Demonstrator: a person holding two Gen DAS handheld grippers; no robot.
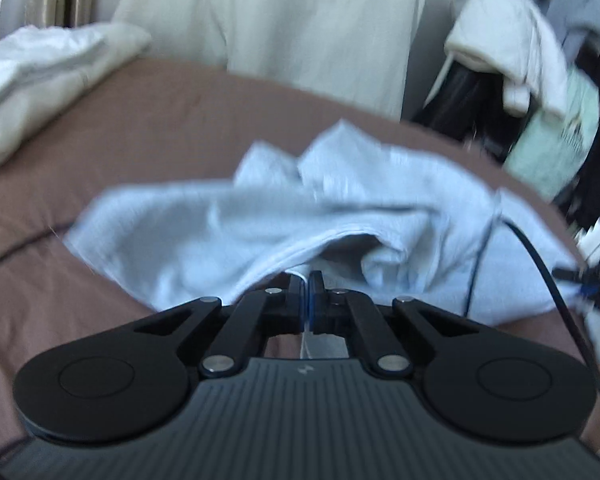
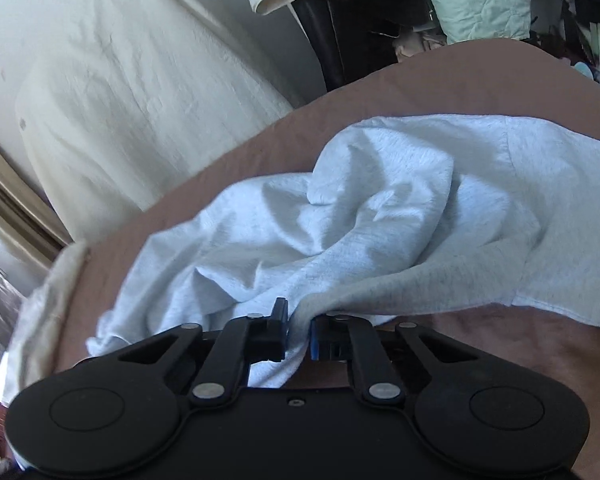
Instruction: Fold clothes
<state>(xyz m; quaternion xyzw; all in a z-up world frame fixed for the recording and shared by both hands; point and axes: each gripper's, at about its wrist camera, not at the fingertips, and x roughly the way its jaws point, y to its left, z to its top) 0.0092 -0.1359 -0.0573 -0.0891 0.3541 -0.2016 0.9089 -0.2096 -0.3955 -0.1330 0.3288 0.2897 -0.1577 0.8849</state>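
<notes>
A light grey garment [image 1: 260, 216] lies crumpled on the brown bedspread [image 1: 140, 120]. My left gripper [image 1: 306, 280] is shut on a thin edge of this garment at its near side; a strip of cloth hangs down between the closed jaws. In the right wrist view the same light grey garment [image 2: 380, 208] spreads in folds across the brown bedspread [image 2: 500, 360]. My right gripper [image 2: 300, 316] is shut on a bunched fold of the garment, with cloth filling the narrow gap between its pads. At the right edge of the left wrist view, the other gripper's dark tip [image 1: 592, 280] shows, blurred.
Folded pale cloths [image 1: 40, 80] lie at the bed's far left. A cream cover [image 1: 276, 12] hangs behind the bed. Hanging clothes and dark items [image 1: 540, 80] crowd the far right. A black cable [image 1: 540, 264] crosses the garment's right side.
</notes>
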